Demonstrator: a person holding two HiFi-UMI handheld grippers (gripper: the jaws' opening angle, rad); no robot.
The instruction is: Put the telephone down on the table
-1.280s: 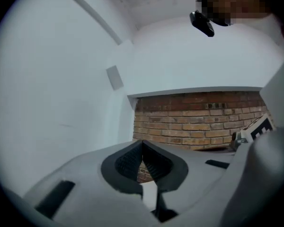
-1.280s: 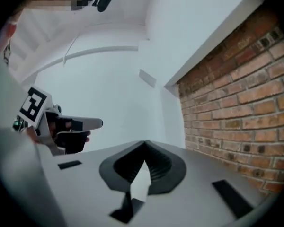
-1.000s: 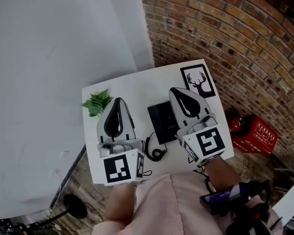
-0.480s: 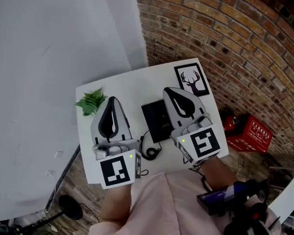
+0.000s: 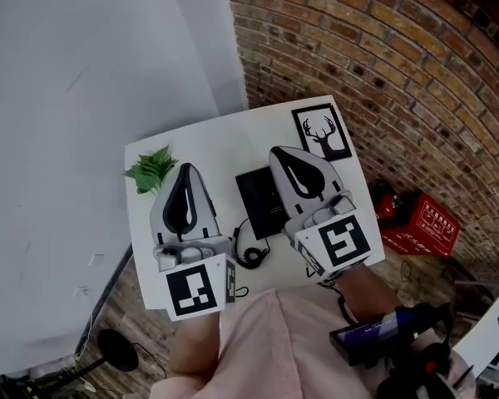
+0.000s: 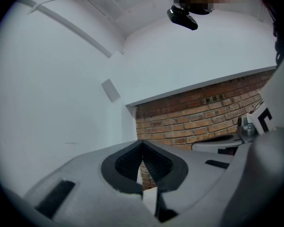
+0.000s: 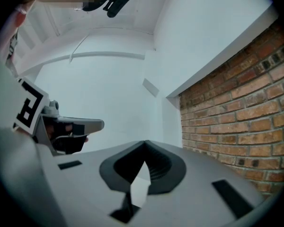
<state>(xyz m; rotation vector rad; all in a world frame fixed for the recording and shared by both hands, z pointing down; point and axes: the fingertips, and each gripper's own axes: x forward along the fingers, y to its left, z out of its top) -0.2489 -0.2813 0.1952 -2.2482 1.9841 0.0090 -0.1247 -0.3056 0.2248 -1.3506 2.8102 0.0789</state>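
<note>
The black telephone (image 5: 256, 203) lies flat on the white table (image 5: 220, 140), and its coiled cord (image 5: 251, 256) curls toward the near edge. The right gripper (image 5: 280, 151) hovers over the telephone's right side and hides that part. It is shut, with nothing between its jaws. The left gripper (image 5: 185, 169) is held over the table to the left of the telephone, also shut and empty. In the left gripper view the left gripper (image 6: 142, 145) points level at a brick wall, and in the right gripper view the right gripper (image 7: 144, 145) does the same.
A green plant (image 5: 152, 171) sits at the table's far left corner. A framed deer picture (image 5: 322, 133) lies at the far right corner. A brick wall (image 5: 382, 73) rises behind and to the right, and a red crate (image 5: 422, 223) stands on the floor to the right.
The whole scene has slid slightly left in the head view. Both grippers keep their places over the table and stay shut.
</note>
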